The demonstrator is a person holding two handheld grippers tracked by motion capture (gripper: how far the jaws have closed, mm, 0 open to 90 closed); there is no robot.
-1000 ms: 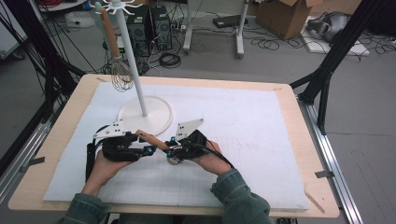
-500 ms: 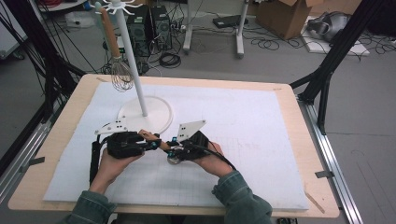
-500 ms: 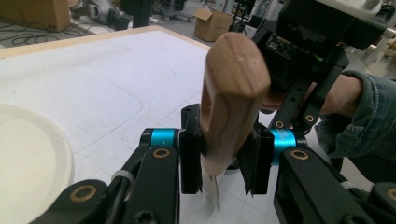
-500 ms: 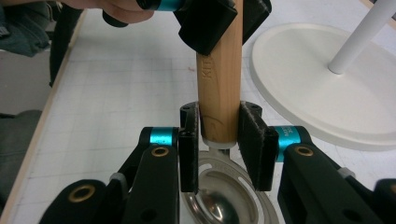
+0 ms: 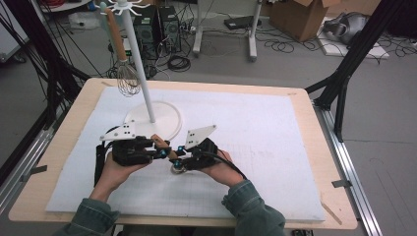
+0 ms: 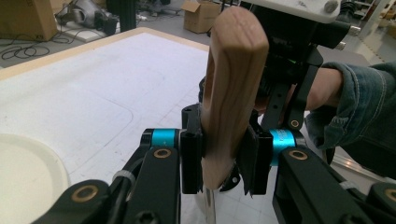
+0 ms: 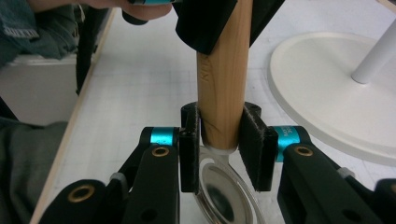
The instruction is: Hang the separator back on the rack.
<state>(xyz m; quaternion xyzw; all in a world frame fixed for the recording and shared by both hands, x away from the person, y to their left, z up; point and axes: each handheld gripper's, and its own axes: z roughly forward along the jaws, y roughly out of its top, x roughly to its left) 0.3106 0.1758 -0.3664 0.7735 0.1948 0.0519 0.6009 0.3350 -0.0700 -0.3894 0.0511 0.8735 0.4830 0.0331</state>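
Observation:
A utensil with a wooden handle (image 5: 158, 142) and a shiny round metal head (image 5: 176, 168) is held just above the white mat (image 5: 255, 128). My left gripper (image 5: 163, 152) is shut on the upper part of the handle (image 6: 229, 88); its pads (image 6: 190, 158) press both sides. My right gripper (image 5: 180, 156) is shut on the handle's lower end (image 7: 222, 93), just above the metal head (image 7: 219, 191). The two grippers face each other, almost touching. In the right gripper view the left gripper's pads (image 7: 205, 21) clamp the handle farther up.
A white stand with a round base (image 5: 164, 123) and a thin pole (image 5: 137, 64) rises just behind the grippers. A wire whisk (image 5: 127, 78) with a wooden handle hangs from its top hooks. The wooden table edge (image 5: 324, 162) frames the mat.

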